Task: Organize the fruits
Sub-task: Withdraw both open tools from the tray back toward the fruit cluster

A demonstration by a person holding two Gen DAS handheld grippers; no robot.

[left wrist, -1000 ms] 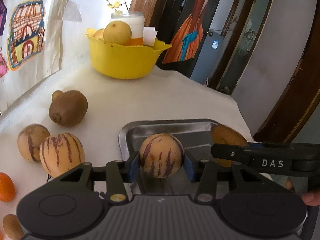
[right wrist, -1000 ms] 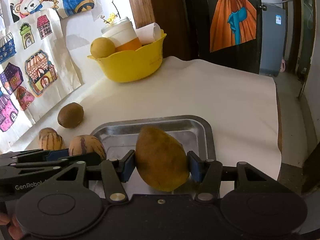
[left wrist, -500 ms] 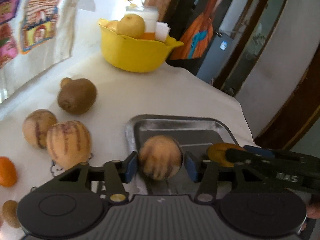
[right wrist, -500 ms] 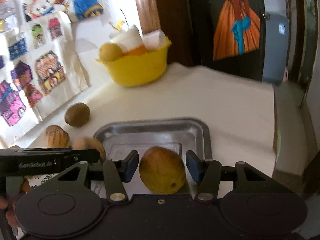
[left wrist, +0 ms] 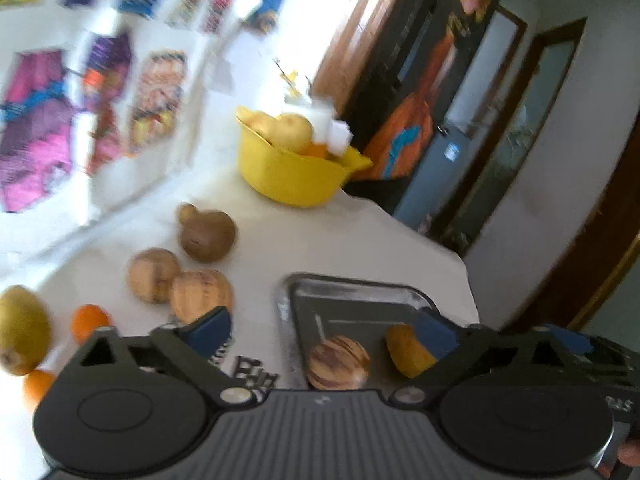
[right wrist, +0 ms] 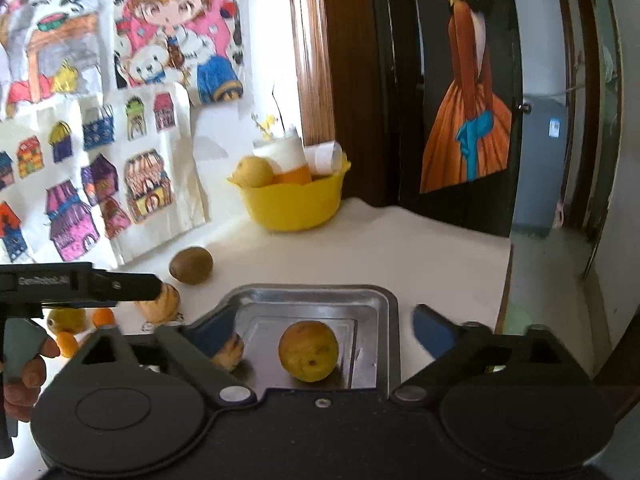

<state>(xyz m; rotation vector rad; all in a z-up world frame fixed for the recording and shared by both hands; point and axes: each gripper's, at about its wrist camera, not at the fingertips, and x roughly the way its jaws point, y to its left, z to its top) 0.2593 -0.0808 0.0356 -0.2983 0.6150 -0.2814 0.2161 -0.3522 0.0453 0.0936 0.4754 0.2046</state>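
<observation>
White-covered table (right wrist: 420, 256) is set against a wall hung with coloured drawings (right wrist: 132, 184); a dark door with an orange-dress poster (right wrist: 468, 128) is seen behind. A yellow bowl (right wrist: 296, 204) holding a pear, a jar and rolled paper is placed at the far end. A metal tray (right wrist: 384, 320) is laid near the front edge.

Left gripper (left wrist: 320, 332) is seen with jaws opening wide, pads clear of everything; the striped melon (left wrist: 338, 362) is resting in the tray below the gap, untouched. Right gripper (right wrist: 324, 328) is likewise opening, fingers spread well apart; the yellow-brown mango (right wrist: 308, 350) is lying in the tray between them, no contact. Melon and mango are placed side by side in the tray, just apart.

Left on the cloth beside the tray: a brown kiwi (left wrist: 206, 236), two more striped melons (left wrist: 180, 286) touching each other, an orange (left wrist: 89, 320) and a pear (left wrist: 22, 334) at the left edge. Left view is motion-blurred. A person's hand (right wrist: 26, 372) is seen on the left gripper's handle in the right view.
</observation>
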